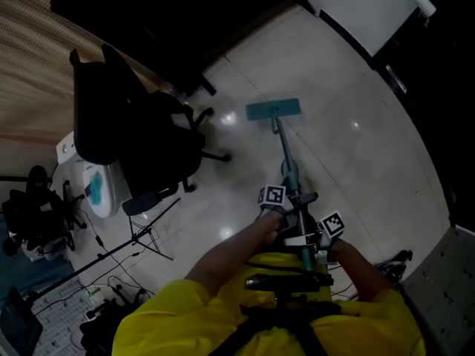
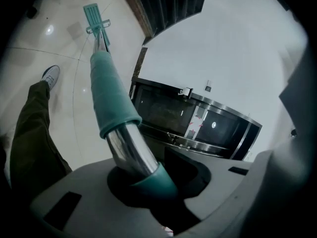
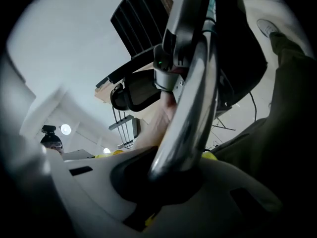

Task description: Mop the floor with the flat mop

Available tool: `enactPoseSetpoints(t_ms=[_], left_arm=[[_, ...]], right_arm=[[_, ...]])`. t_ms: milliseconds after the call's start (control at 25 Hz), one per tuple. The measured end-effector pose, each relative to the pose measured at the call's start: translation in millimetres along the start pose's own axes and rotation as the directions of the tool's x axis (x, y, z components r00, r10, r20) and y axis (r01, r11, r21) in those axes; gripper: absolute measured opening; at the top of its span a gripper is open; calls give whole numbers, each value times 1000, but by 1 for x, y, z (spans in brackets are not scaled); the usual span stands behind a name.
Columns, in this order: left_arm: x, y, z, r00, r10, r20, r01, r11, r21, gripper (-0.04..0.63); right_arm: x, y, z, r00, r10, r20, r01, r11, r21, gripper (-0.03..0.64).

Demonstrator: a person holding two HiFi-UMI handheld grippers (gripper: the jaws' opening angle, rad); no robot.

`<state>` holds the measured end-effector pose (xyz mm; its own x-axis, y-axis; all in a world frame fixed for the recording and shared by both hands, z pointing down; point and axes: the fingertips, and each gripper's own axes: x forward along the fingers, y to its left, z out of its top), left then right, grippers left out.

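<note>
Flat mop (image 1: 274,110): head lies flat on the pale tiled floor (image 1: 356,147) ahead of the person, near a black office chair (image 1: 130,121); handle (image 1: 286,158) slants back up to both hands. Head view places the left gripper (image 1: 295,201) farther down the handle and the right gripper (image 1: 306,242) behind it, close to the yellow shirt (image 1: 215,314). Only the left gripper view shows its jaws clamped on the chrome tube, a teal sleeve (image 2: 111,95) farther along, a shoe (image 2: 51,75), and a dark glass-fronted appliance (image 2: 198,125). Right gripper view shows its jaws closed round the chrome tube.
</note>
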<state>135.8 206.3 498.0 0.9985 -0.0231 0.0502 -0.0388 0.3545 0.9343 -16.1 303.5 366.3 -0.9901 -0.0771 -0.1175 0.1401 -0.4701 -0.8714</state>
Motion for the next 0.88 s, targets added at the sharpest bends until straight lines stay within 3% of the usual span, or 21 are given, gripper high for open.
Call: enactPoseSetpoints(t_ms=[240,640,880], left_arm=[[-15,-33,3,1000,-16,13,16,999,46,91],[-37,-51,8,999,-21,43,18,998,68,91],[-38,-53,13,999,-26,43,23,998,61,91]], right_arm=[[14,22,-4,1000,2,9,-2,996,-92,25],[31,40,-4,999,36,34,-32,993,-112,26],[32,42,-2,1000,5,26,-2,993,-114,31]])
